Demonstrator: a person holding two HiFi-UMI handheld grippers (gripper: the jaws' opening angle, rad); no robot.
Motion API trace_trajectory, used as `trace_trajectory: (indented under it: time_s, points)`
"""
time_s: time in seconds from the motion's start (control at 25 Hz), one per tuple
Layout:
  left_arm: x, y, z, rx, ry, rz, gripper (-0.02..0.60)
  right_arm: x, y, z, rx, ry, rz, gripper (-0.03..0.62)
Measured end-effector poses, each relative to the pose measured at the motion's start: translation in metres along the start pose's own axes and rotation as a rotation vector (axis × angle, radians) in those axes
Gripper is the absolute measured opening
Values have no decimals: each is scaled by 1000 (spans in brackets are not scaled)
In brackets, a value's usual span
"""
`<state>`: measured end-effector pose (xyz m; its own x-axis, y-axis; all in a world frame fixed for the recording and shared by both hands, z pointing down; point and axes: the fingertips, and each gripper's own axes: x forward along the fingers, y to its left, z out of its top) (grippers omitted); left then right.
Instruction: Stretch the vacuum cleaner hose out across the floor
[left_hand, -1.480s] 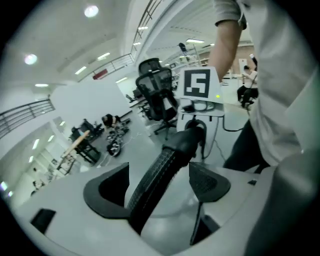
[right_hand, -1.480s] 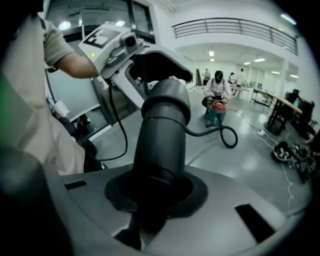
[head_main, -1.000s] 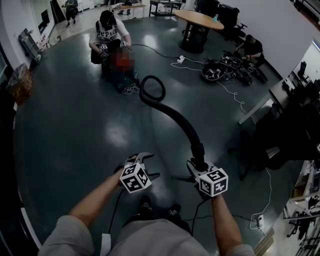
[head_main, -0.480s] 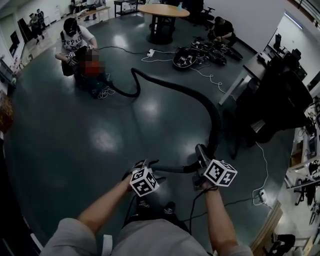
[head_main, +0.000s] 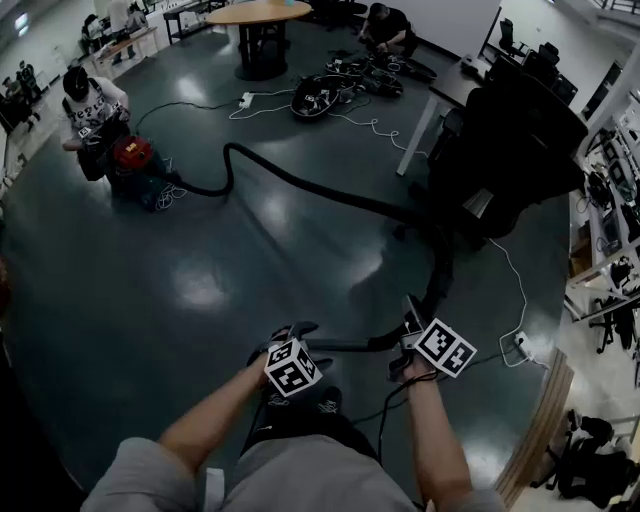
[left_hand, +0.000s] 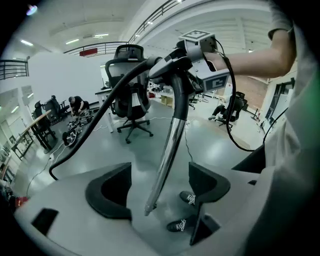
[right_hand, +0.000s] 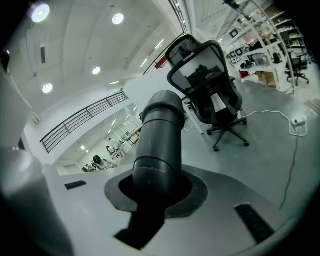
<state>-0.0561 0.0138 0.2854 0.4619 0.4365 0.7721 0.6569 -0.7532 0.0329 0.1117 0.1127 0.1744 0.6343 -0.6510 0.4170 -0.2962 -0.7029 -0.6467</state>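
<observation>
Both forearms (head_main: 215, 420) extended forward, left gripper (head_main: 288, 333) at six o'clock, jaws apart, right gripper (head_main: 408, 318) at five o'clock, clamped on hose (right_hand: 159, 145).

Floor (head_main: 200, 290): dark and glossy, with pale glare patches near the centre.
Hose (head_main: 300, 185): black, lying from upper left across the centre to the right, then curving down toward lower centre.
Vacuum cleaner (head_main: 132, 155): red, upper left, at the hose's far end.
Round table (head_main: 262, 12): top centre.
Power strip (head_main: 245, 100): white, just below the table, cable trailing.
Heap of gear (head_main: 315, 98): right of the power strip.
Office chair (head_main: 510, 150): black, right side.
</observation>
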Motion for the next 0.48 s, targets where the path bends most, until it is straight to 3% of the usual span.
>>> trace_trajectory:
  time_s: [0.28,0.48]
  points:
    - [42,-57,21,42,29,-82,367,-51,-69,17,107,-48,-90,83]
    - [57,-81,23,96,27,-148,367,-87,-86,22,170,-125,-150,83]
